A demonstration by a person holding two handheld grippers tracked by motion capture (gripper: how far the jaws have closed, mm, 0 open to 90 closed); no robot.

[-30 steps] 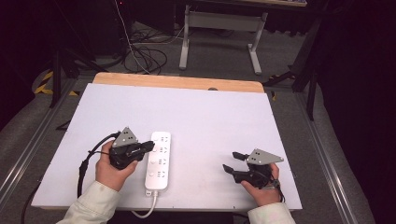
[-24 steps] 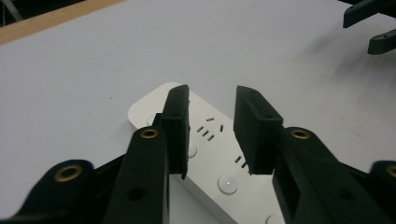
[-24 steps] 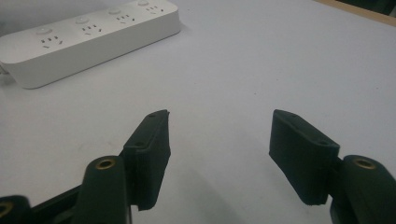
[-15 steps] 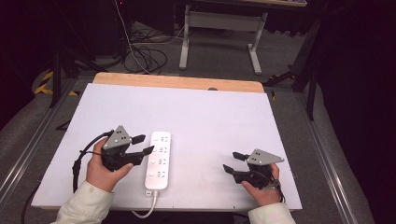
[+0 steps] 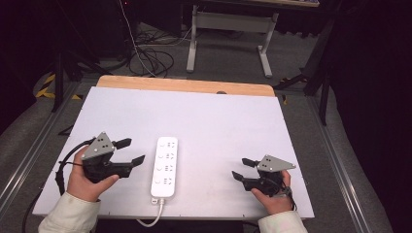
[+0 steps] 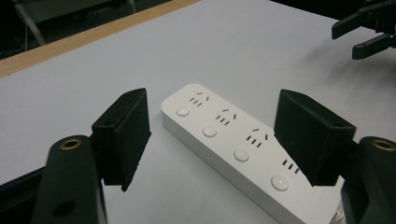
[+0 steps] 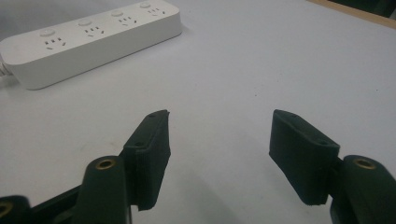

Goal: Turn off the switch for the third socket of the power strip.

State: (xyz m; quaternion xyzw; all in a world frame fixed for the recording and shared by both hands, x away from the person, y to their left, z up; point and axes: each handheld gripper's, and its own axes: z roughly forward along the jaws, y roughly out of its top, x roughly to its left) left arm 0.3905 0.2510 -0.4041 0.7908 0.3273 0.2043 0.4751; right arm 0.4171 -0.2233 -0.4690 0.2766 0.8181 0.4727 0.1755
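A white power strip [image 5: 165, 166] with several sockets and round buttons lies lengthwise on the white table top [image 5: 209, 121], its cord running off the near edge. My left gripper [image 5: 131, 151] hovers just left of the strip, apart from it. Its jaws have just been opening and stand wide with nothing between them. In the left gripper view the strip [image 6: 238, 144] lies beyond and below the gripper [image 6: 212, 135]. My right gripper [image 5: 241, 169] rests near the front right, open and empty. In the right gripper view the gripper [image 7: 217, 154] faces bare table, the strip [image 7: 91, 39] far off at upper left.
A wooden strip [image 5: 184, 85] borders the table's far edge. Beyond it stand a metal table frame [image 5: 228, 34] and loose cables [image 5: 150, 53] on the floor. A black cable [image 5: 63, 167] trails from the left gripper. Metal rails run along both sides of the table.
My left gripper has drawn back leftward from the power strip and lifted a little, its jaws going from shut to wide open. The right gripper and the strip have stayed put.
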